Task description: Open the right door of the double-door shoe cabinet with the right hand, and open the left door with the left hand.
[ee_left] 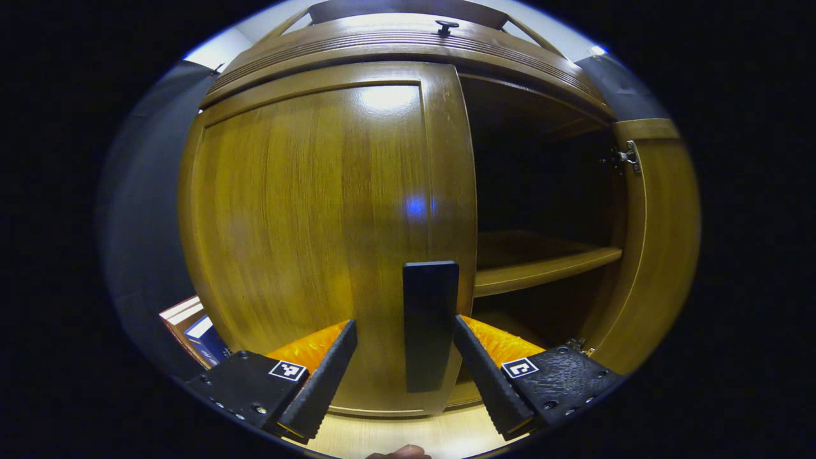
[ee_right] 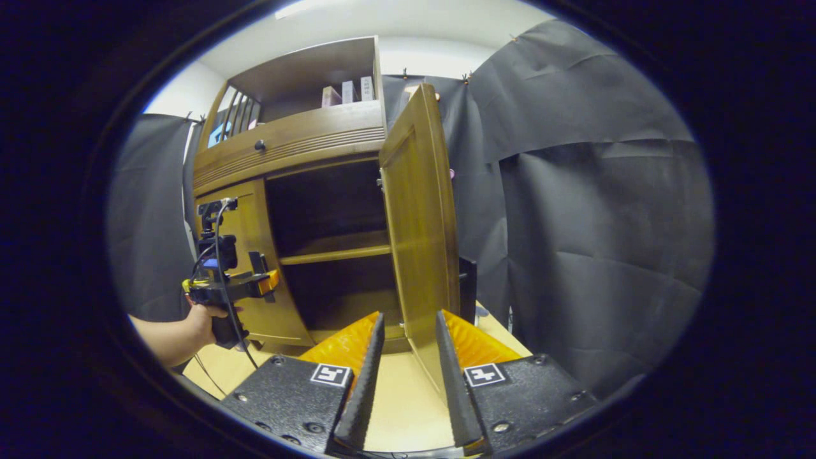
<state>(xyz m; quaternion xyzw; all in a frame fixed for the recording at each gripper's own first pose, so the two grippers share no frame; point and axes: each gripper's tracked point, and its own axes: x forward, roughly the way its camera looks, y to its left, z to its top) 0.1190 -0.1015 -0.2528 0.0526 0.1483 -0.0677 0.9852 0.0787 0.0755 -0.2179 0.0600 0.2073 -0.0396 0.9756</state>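
The left gripper (ee_left: 404, 370) is sitting with fingers spread either side of the closed left door's (ee_left: 319, 242) handle (ee_left: 431, 325), seemingly not touching; the right gripper (ee_right: 405, 376), fingers also parted, is straddling the swung-out right door's (ee_right: 417, 223) edge beside the shoe cabinet (ee_right: 299, 143).

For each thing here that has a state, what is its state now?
right door: swung wide open
left door: closed
left door handle: between the left claw's fingers, not clamped
left claw: open, around the handle
right claw: open, the right door's edge between its fingers
top drawer: closed
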